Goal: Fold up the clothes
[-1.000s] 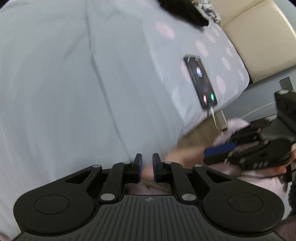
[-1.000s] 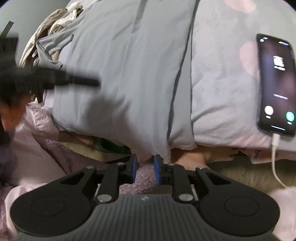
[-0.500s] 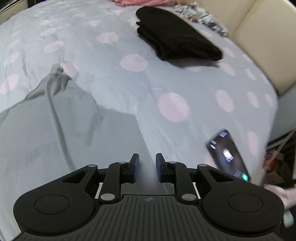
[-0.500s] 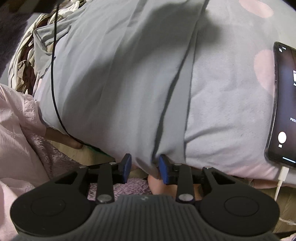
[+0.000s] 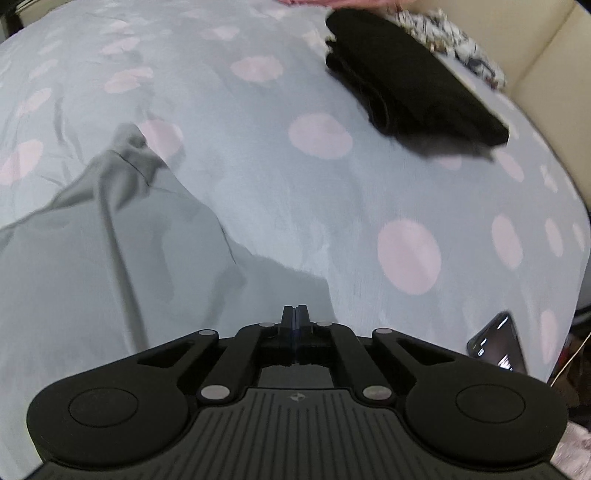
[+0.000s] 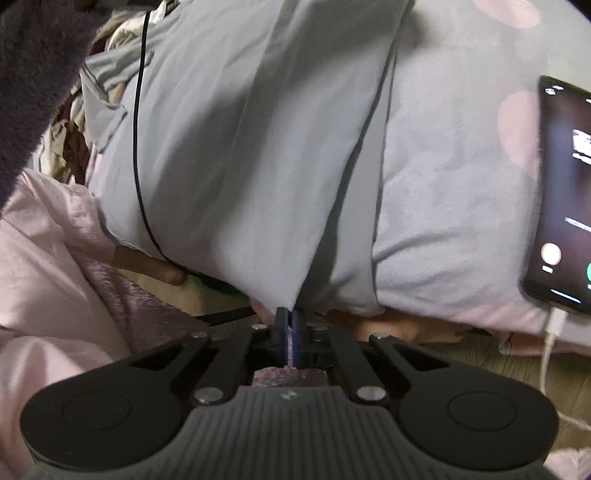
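A pale grey garment (image 5: 110, 277) lies spread on the bed's grey sheet with pink dots (image 5: 295, 184); in the right wrist view the grey garment (image 6: 240, 147) hangs over the mattress edge. My left gripper (image 5: 295, 312) points down at the garment's near right corner, its jaws closing fully together on the thin cloth there. My right gripper (image 6: 289, 314) sits below the bed edge, its jaws closing onto the hanging hem corner, a fold of cloth pinched between the fingers.
A folded black garment (image 5: 413, 81) and a patterned cloth (image 5: 454, 33) lie at the far right by a cream headboard (image 5: 546, 55). A lit phone (image 6: 565, 192) on a charging lead rests near the bed edge. A black cable (image 6: 138, 147) crosses the garment. Pink cloth (image 6: 37, 277) lies left.
My left gripper swung from the bed's edge up over the bed to the garment corner and shut. My right gripper stayed put and closed on the hanging hem.
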